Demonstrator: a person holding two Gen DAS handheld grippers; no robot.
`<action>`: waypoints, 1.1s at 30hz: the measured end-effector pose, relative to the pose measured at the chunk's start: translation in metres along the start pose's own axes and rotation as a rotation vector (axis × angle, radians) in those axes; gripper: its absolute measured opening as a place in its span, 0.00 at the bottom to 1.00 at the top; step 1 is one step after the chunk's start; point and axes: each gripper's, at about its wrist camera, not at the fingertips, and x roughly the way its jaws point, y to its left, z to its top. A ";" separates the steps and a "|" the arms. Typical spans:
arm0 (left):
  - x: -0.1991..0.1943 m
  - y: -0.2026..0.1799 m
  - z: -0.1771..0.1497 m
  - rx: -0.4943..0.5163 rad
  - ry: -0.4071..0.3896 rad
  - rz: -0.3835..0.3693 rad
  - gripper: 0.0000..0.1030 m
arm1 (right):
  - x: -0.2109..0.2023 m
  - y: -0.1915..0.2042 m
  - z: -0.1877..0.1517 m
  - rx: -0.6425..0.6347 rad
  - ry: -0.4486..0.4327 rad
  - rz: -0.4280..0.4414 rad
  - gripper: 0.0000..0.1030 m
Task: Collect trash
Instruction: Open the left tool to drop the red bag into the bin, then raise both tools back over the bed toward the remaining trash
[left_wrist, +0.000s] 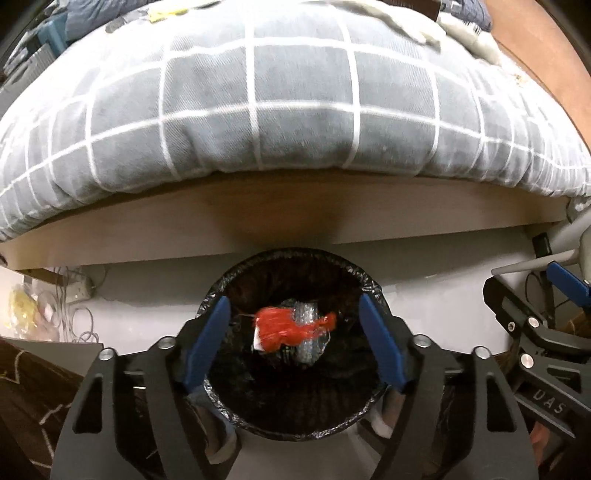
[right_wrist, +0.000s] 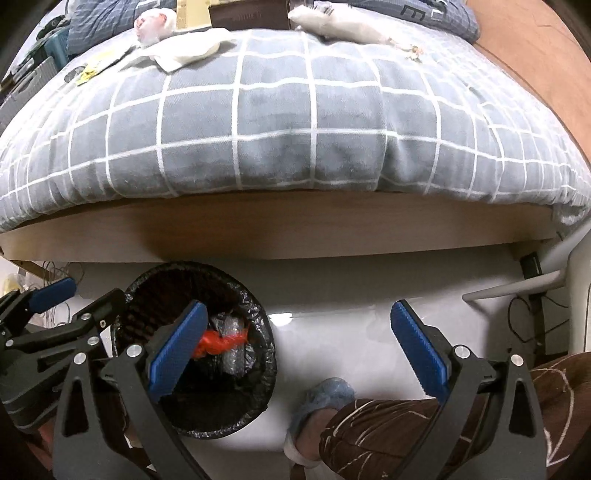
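My left gripper (left_wrist: 293, 341) hangs straight over the bin (left_wrist: 291, 413), fingers apart and empty, so the red trash (left_wrist: 291, 326) lands inside on the liner. My right gripper (right_wrist: 299, 352), fingers apart too, waits beside it over the floor (right_wrist: 332, 325).

A bed (right_wrist: 295, 229) fills the upper part of both views, its wooden side board running across beneath a grey quilt (right_wrist: 280, 122) checked with thin white lines. The quilt bulges over the board's edge. At the far side of the bed lie pale cloths (right_wrist: 184, 51) and a dark blue striped pillow (right_wrist: 99, 18). A brown wooden wall panel (right_wrist: 535, 48) rises at the right. Below the bed the floor (right_wrist: 332, 325) is white and glossy, catching a soft reflection of light. At the left, under the bed's corner, a white power strip (left_wrist: 79, 290) sits among tangled cables (left_wrist: 81, 325). A grey metal frame (right_wrist: 517, 290) stands at the right.
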 end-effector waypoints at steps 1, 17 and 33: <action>-0.004 -0.001 0.001 -0.001 -0.011 -0.004 0.78 | -0.003 0.000 0.000 -0.003 -0.007 0.000 0.93; -0.087 0.009 0.016 -0.008 -0.175 -0.038 0.94 | -0.069 -0.026 0.021 0.032 -0.147 0.031 0.93; -0.116 0.000 0.067 0.007 -0.237 -0.021 0.94 | -0.095 -0.062 0.086 0.063 -0.243 0.033 0.93</action>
